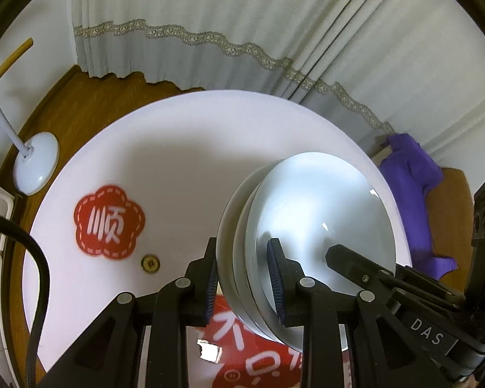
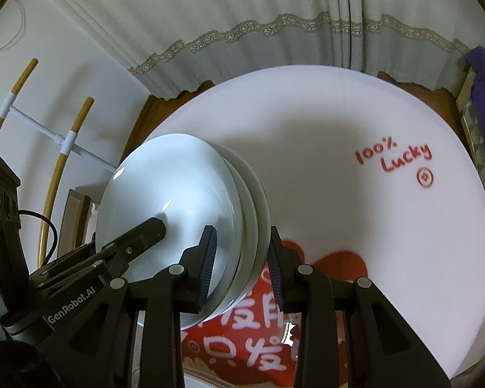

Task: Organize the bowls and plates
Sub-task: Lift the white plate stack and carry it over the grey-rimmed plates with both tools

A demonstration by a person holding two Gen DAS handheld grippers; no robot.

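Because the stack of glossy white ceramic plates (image 1: 313,226) is heavy, both tools share it: left tool (image 1: 245,281) and right tool (image 2: 241,270) each clamp the rim, narrowly parted, holding it above the round white desk (image 2: 339,129), at its 6 o'clock edge.

We hold both grippers angled steeply downward, side by side and close together. Our left gripper (image 1: 244,278) has its blue-padded fingers (image 1: 275,278) clamped across the near rim of the stack of plates (image 1: 307,213), one pad on the outer face and one inside. Our right gripper (image 2: 241,268) pinches the same stack from the opposite side, pads pressed against both faces. Each gripper's black fingertip reaches into the other's view, lying over the top plate.
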